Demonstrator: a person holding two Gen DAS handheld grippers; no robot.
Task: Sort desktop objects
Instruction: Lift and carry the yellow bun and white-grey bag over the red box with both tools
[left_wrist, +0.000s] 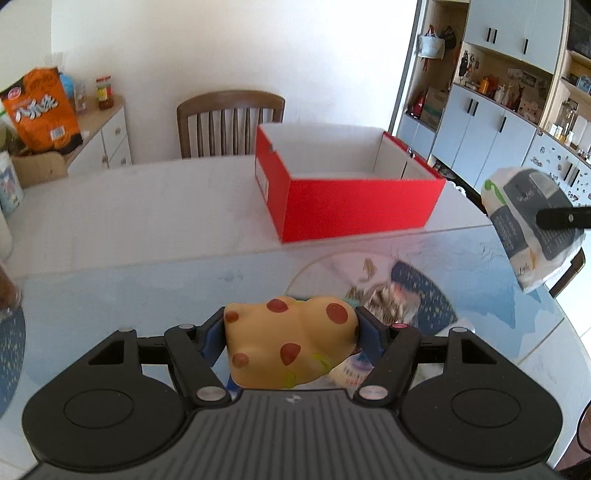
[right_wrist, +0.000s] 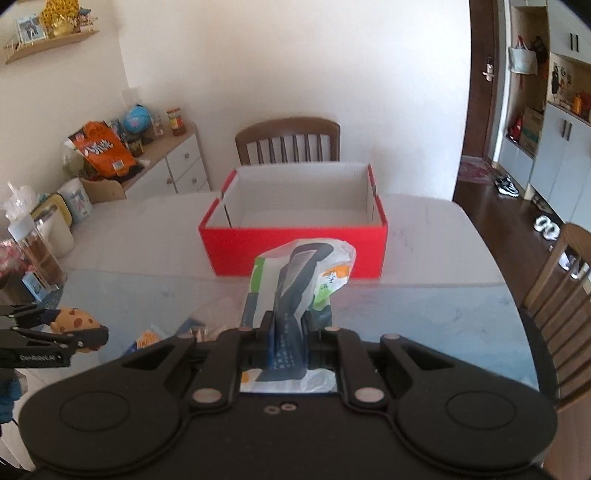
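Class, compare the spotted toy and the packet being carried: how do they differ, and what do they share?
The toy is yellow with brown spots; the packet is white and dark blue with print. The toy is plump and rounded; the packet is thin and crumpled. The toy fills wide jaws; the packet is pinched by jaws almost together. Both are held off the table before the red box.

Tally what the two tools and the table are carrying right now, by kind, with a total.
Yellow spotted squishy toy, in the left tool: 1
White and dark plastic packet, in the right tool: 1
Red open box on the table: 1
Total: 3
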